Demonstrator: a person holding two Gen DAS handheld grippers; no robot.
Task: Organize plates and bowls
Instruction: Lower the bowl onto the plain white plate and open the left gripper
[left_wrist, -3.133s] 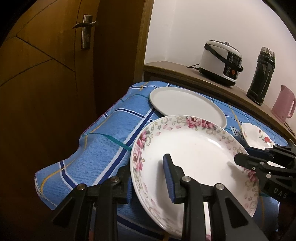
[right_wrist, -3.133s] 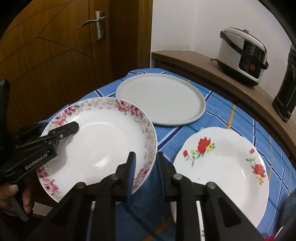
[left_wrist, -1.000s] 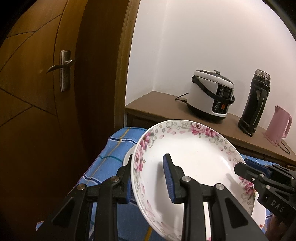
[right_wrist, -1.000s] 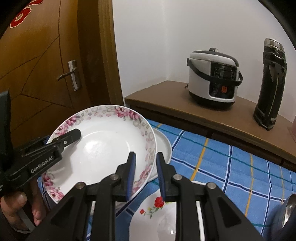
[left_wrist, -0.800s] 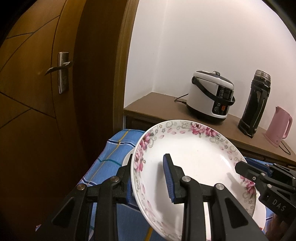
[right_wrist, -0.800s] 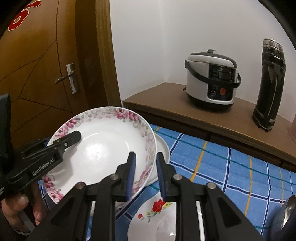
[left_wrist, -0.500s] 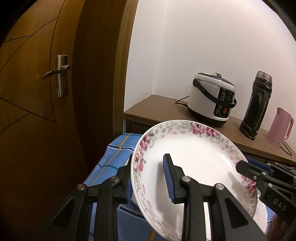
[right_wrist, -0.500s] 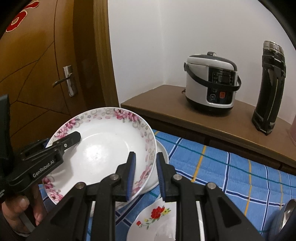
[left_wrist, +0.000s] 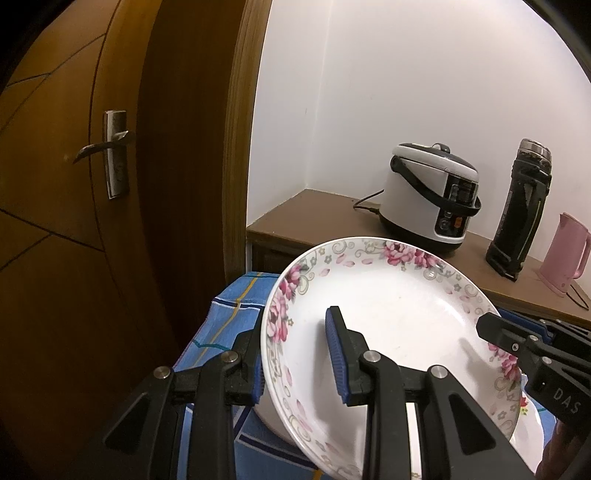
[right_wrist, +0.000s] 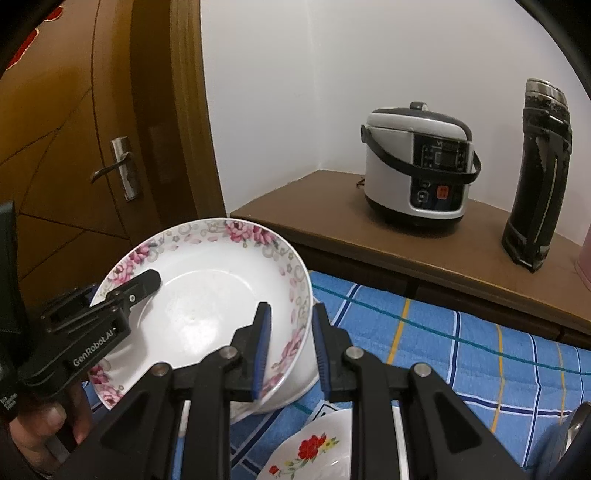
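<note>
A white plate with a pink flower rim (left_wrist: 399, 310) (right_wrist: 207, 295) is held in the air above the table, tilted. My left gripper (left_wrist: 297, 354) is shut on its left rim, and it also shows in the right wrist view (right_wrist: 147, 282). My right gripper (right_wrist: 290, 347) is shut on its right rim, and it also shows in the left wrist view (left_wrist: 491, 328). A plain white plate (right_wrist: 288, 391) lies on the table under it, mostly hidden. A white plate with red flowers (right_wrist: 314, 450) lies at the lower edge.
The table has a blue checked cloth (right_wrist: 461, 350). Behind it a wooden shelf (right_wrist: 406, 240) carries a white rice cooker (right_wrist: 417, 173), a black flask (right_wrist: 539, 173) and a pink kettle (left_wrist: 565, 251). A wooden door (left_wrist: 92, 184) stands at the left.
Both grippers have lifted the flower-rim plate off the table and carried it up and toward the far end. The view now shows more wall and shelf.
</note>
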